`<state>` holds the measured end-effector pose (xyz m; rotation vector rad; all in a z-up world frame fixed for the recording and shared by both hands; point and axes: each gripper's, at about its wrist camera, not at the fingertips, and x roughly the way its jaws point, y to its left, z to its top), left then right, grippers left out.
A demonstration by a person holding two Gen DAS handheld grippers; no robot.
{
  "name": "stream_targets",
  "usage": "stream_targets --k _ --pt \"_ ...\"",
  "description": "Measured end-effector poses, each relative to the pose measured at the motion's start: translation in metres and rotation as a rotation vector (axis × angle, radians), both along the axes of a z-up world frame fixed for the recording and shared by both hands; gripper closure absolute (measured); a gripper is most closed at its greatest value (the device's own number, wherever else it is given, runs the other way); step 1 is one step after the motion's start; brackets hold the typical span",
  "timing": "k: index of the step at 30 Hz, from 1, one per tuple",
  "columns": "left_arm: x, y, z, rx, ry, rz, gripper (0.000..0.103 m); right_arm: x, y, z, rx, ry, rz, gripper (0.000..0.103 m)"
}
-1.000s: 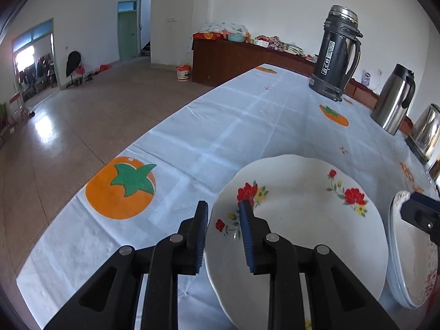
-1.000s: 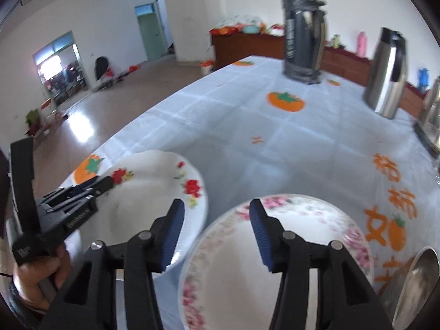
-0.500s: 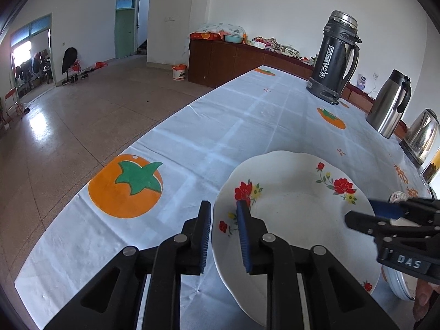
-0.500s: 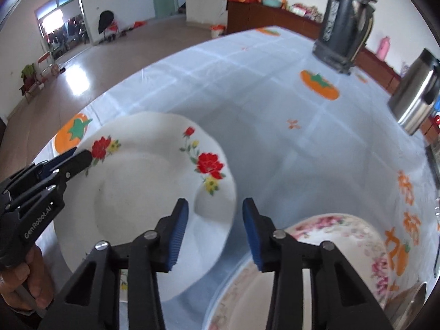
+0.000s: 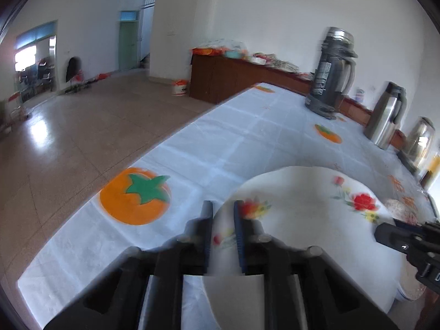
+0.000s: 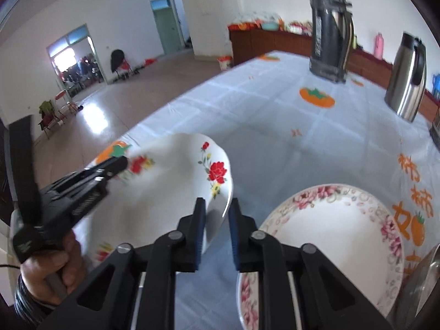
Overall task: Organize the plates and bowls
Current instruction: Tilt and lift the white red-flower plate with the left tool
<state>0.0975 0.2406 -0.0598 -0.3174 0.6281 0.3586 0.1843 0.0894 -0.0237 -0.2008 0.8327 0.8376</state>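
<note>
A white plate with red flowers (image 5: 302,220) is held tilted above the table. My left gripper (image 5: 223,231) is shut on its left rim. My right gripper (image 6: 216,220) is shut on its right rim; the plate also shows in the right wrist view (image 6: 170,189). The right gripper shows at the right edge of the left wrist view (image 5: 407,236), and the left gripper in the right wrist view (image 6: 118,165). A stack of plates with a pink flower rim (image 6: 330,242) lies on the table just right of the right gripper, partly seen in the left wrist view (image 5: 401,209).
The table has a pale blue cloth with orange fruit prints (image 5: 134,195). A tall dark thermos (image 5: 330,71), a steel flask (image 5: 385,115) and a steel kettle (image 5: 420,140) stand at the far right. The table's left edge drops to the tiled floor (image 5: 68,137).
The right gripper has closed onto the red-flower plate's right rim. Both grippers have lifted and tilted the plate off the table.
</note>
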Motion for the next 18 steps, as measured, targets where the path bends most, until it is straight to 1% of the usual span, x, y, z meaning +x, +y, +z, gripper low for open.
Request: stream_targets --k 1,2,3,4,5,6,8,9,10,13,15,18 --pt "0.004 -0.012 -0.002 0.001 0.018 -0.027 0.102 -0.006 0.001 0.004 0.022 0.0 0.021 0.093" --pt "0.012 -0.027 -0.005 0.054 0.068 -0.033 0.101 -0.012 0.004 0.007 0.007 -0.009 0.031 0.092" --pt "0.015 -0.034 -0.006 0.092 0.089 -0.022 0.101 -0.016 0.007 0.008 -0.022 -0.021 0.028 0.092" --pt "0.013 -0.033 -0.005 0.077 0.077 -0.009 0.101 -0.019 0.008 0.008 -0.03 -0.04 0.029 0.092" --pt "0.01 -0.025 -0.004 0.044 0.064 0.01 0.101 -0.019 0.007 0.004 -0.042 -0.044 0.027 0.091" --pt "0.005 -0.018 -0.003 0.034 0.053 0.029 0.101 -0.017 0.006 0.0 -0.048 -0.036 0.024 0.091" --pt "-0.007 0.0 0.002 0.072 0.052 0.098 0.101 -0.009 0.0 -0.01 -0.029 0.006 0.013 0.09" --pt "-0.014 0.009 0.004 0.087 0.052 0.123 0.101 -0.008 -0.002 -0.013 -0.031 0.011 0.013 0.09" --pt "-0.019 0.019 0.003 0.08 0.062 0.131 0.101 -0.01 -0.002 -0.013 -0.032 0.004 0.014 0.09" --pt "-0.019 0.028 -0.006 0.046 0.123 0.081 0.101 -0.015 0.002 -0.007 -0.038 -0.046 0.031 0.09" --pt "-0.014 0.027 -0.015 0.011 0.154 0.055 0.101 -0.017 0.001 -0.007 -0.04 -0.056 0.033 0.09" --pt "-0.011 0.023 -0.02 0.02 0.16 0.072 0.101 -0.016 -0.002 -0.012 -0.047 -0.053 0.032 0.088"
